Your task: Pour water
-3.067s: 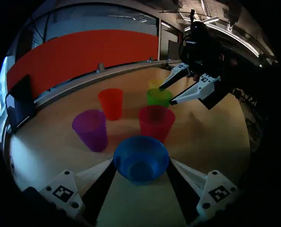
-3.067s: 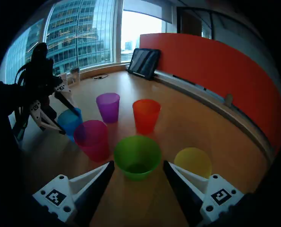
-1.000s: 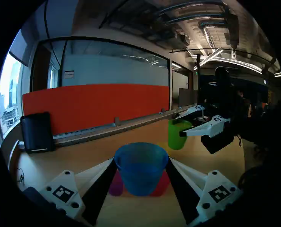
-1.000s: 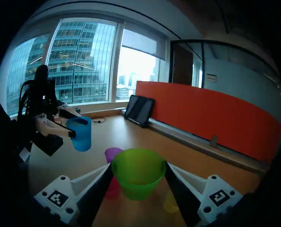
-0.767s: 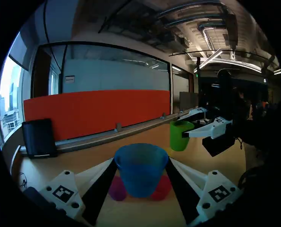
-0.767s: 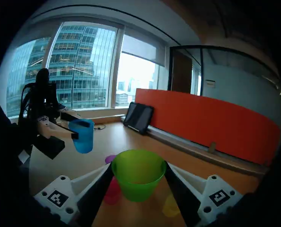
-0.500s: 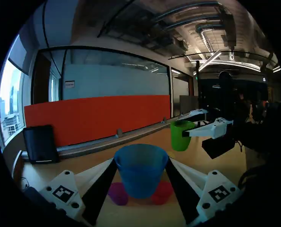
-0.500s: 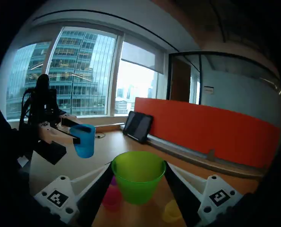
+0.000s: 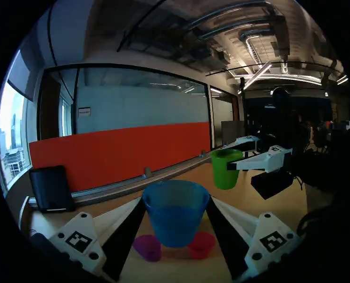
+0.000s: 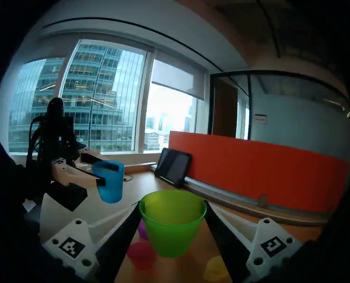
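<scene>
Two tools up high over the bench, each clamped on one upright cup: left tool pressing both fingers on the blue cup, right tool likewise on the green cup. Three cups standing on the bench below: one purple cup, one red cup, one yellow cup.

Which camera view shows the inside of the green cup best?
The right gripper view: the green cup is close, held in the right gripper, its rim and inside open to the camera. The left gripper view shows it farther off, from the side.
</scene>
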